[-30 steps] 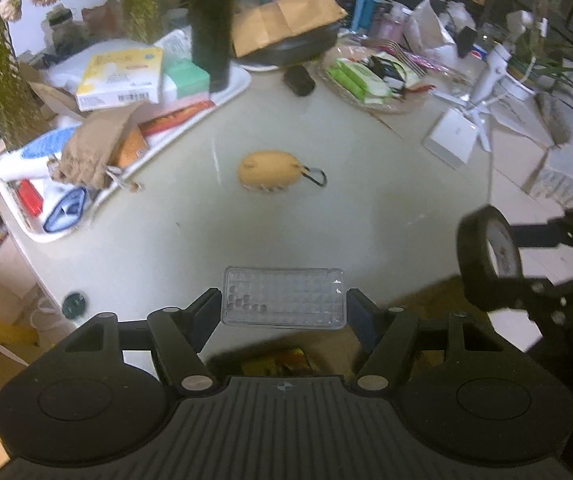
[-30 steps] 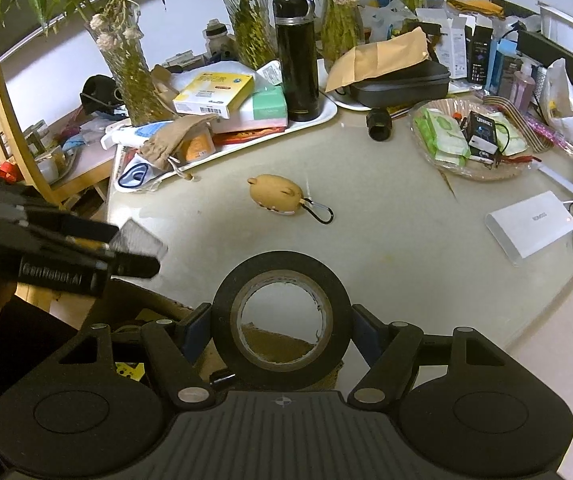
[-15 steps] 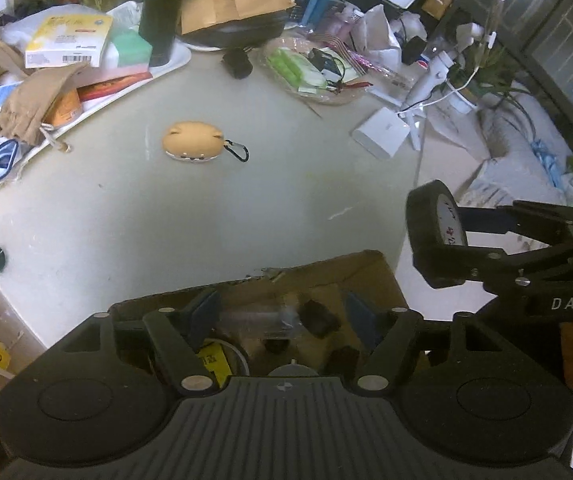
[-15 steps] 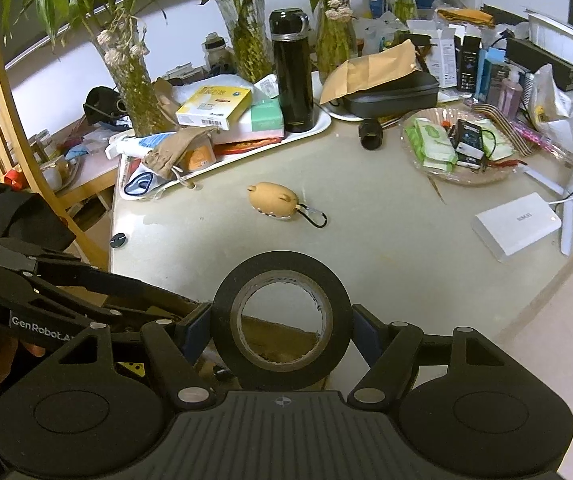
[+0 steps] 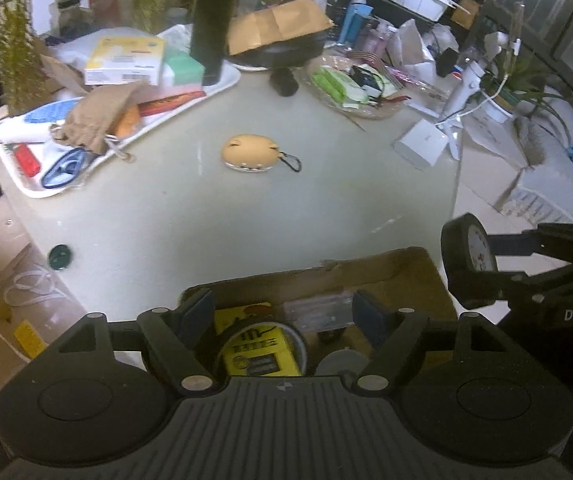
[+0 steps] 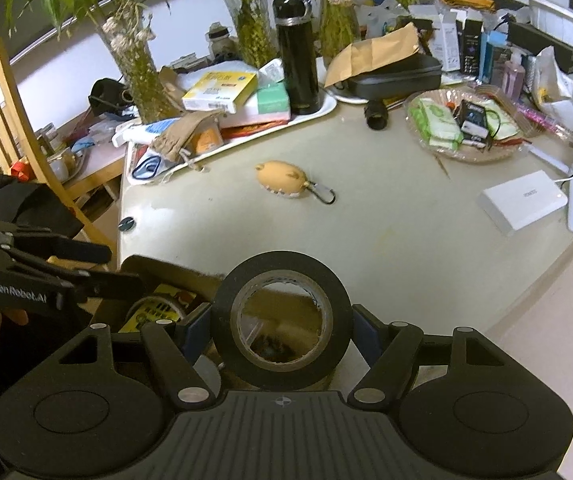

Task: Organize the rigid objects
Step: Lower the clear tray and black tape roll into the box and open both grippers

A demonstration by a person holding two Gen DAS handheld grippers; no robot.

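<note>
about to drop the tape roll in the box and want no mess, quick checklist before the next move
1. Right gripper clamped on the black tape roll: ok.
2. Left gripper empty, jaws apart: ok.
3. Clear plastic case already inside the cardboard box: ok.
4. Tape roll over the box opening: ok in the right wrist view.
5. Free space in the box for the roll: cannot tell, contents partly hidden.
6. Tan pouch remains on the table: not ok.

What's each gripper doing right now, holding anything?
Left gripper: open, nothing between the jaws, over the box.
Right gripper: shut on the tape roll.
</note>
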